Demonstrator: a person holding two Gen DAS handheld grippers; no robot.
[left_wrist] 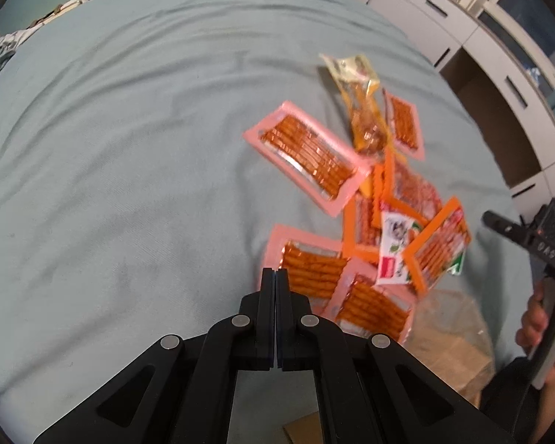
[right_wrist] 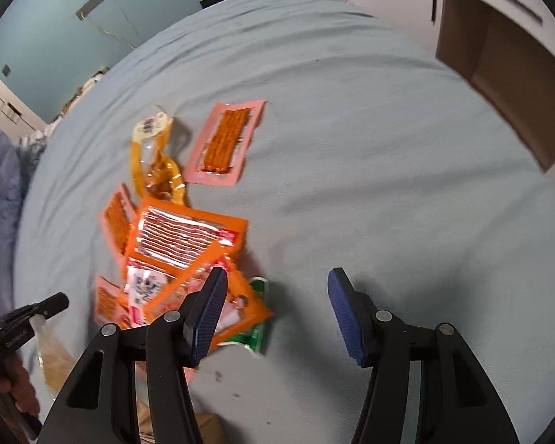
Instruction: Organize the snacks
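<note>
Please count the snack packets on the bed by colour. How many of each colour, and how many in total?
Pink packets: 4
Orange packets: 3 (they overlap, so this count is less certain)
Yellow packet: 1
Total: 8

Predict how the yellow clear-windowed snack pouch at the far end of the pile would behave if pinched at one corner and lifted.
The yellow pouch looks like thin crinkled film, so it would probably flop and sag. Its glossy surface may slip between pads. It seems light, likely sliding on the bedsheet if pushed.
</note>
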